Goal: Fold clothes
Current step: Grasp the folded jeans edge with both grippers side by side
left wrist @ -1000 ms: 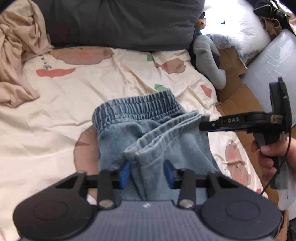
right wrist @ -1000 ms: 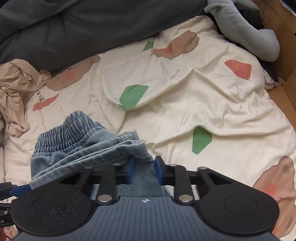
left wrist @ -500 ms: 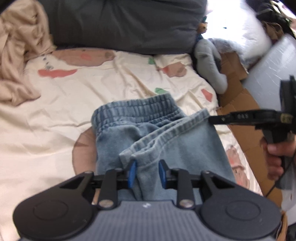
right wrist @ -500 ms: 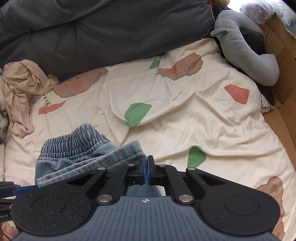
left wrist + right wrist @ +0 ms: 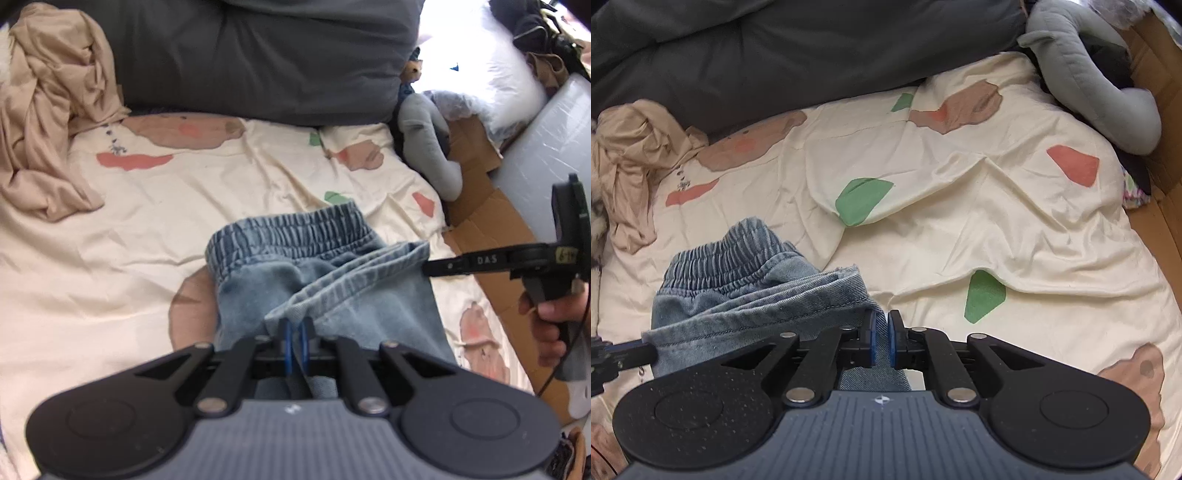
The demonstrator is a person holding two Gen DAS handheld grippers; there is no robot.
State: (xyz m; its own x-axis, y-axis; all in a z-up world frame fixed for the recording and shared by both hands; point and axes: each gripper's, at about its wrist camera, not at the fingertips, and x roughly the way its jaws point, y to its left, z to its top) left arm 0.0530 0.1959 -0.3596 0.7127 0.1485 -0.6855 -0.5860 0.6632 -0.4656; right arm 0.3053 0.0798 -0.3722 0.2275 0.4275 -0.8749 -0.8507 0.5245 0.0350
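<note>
Left gripper (image 5: 294, 334) just closed, pinching denim shorts (image 5: 343, 291) hem; right gripper (image 5: 881, 341) pinching its other corner, jaws just eased, on patterned bed sheet (image 5: 960, 206)

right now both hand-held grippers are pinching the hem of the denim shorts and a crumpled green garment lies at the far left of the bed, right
Not quite: the crumpled garment at the far left is beige, not green, as the left wrist view shows. The rest holds: the left hand-held gripper and the right hand-held gripper each pinch the hem of the denim shorts.
</note>
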